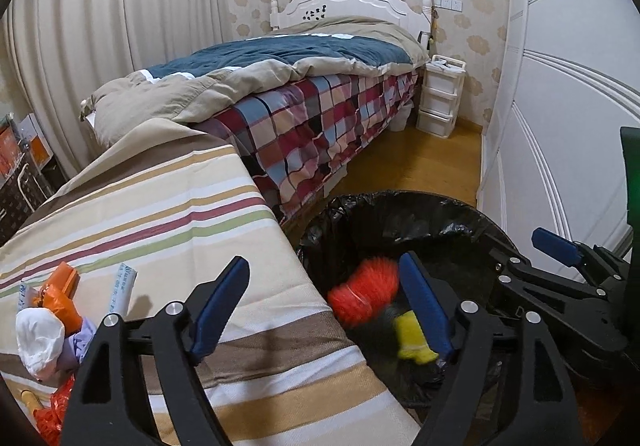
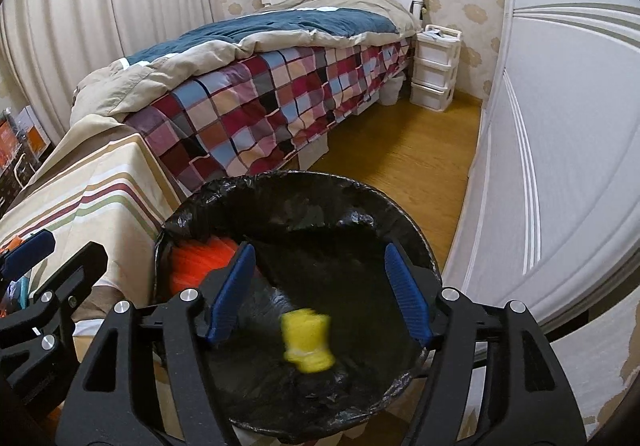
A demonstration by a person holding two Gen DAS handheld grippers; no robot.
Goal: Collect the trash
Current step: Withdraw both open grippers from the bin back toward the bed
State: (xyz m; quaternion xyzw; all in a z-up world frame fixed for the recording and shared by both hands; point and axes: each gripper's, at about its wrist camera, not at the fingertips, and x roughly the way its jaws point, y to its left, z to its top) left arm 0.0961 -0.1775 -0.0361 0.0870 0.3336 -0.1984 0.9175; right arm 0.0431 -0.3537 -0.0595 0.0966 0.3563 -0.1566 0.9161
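Both tools, left tool and right tool, are held apart over the black-lined bin, with orange trash and yellow trash dropped inside, more trash left on the striped desk.

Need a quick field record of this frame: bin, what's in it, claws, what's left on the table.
bin: trash bin with black liner, on the floor beside the striped table
in bin: orange item and yellow item, both motion-blurred, over the liner
left claw: open, nothing between the pads, at the table edge over the bin
right claw: open, over the bin, yellow item below it
left on table: white wad, orange wrappers, at its left edge
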